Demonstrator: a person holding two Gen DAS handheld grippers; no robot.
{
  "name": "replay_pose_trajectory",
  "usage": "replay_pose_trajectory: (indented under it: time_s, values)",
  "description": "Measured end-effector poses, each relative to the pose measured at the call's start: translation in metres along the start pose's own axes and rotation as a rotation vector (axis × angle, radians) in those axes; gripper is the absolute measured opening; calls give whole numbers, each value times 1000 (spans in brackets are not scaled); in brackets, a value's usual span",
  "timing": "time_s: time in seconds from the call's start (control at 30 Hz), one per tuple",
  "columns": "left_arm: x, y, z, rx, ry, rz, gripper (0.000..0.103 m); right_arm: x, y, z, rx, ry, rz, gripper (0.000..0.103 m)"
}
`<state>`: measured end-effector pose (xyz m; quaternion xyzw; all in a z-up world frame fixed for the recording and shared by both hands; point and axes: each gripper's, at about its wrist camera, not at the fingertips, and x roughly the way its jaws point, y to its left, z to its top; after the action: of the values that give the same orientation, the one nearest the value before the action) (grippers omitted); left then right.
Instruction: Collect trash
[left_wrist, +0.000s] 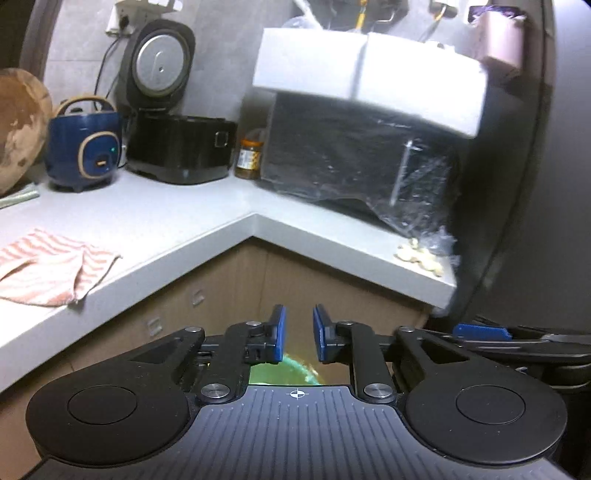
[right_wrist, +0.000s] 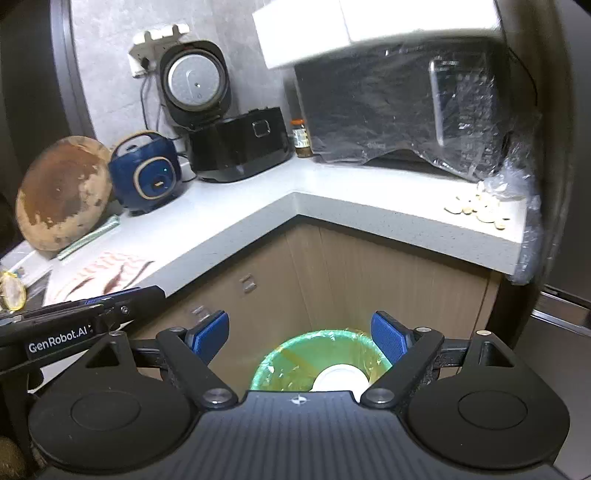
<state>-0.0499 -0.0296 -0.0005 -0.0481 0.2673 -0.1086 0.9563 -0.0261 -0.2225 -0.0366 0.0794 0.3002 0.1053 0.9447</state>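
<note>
A white L-shaped counter (right_wrist: 236, 218) wraps a corner above tan cabinet doors. From the left it carries a round wooden board (right_wrist: 62, 192), a striped cloth (left_wrist: 48, 273), a blue rice cooker (right_wrist: 147, 173), a black cooker with its lid up (right_wrist: 236, 144), a jar (right_wrist: 301, 138), a plastic-wrapped black appliance (right_wrist: 406, 110) and pale scraps (right_wrist: 476, 210). Below, the green-lined trash bin (right_wrist: 284, 365) holds a white round piece (right_wrist: 340, 378). The left gripper (left_wrist: 298, 334) has its jaws narrowed, nothing between them; the right gripper (right_wrist: 299, 332) is spread wide and empty above the bin.
</note>
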Motion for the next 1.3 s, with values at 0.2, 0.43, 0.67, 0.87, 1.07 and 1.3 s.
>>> replay_pose_trajectory:
  time_s: [0.2,0.43,0.67,0.87,1.07,1.3]
  values:
    - [-20,-22,-10,47,33,97,18,-33,16,-11,-74,-76,-84,85]
    - [-37,-32,-22,71,16,107,17,-50,15,-21,-65,-85,-64,85]
    - [-49,-34,-23,57,-2,120,17,-58,16,-26,-75,-93,-50,85]
    - [-53,-38,-24,56,-11,125,17,-62,15,-27,-78,-100,-40,85]
    - [-54,-40,-26,58,-6,123,17,-62,13,-28,-77,-95,-31,85]
    - [-55,-44,-26,58,-5,126,17,-63,13,-28,-81,-92,-20,85]
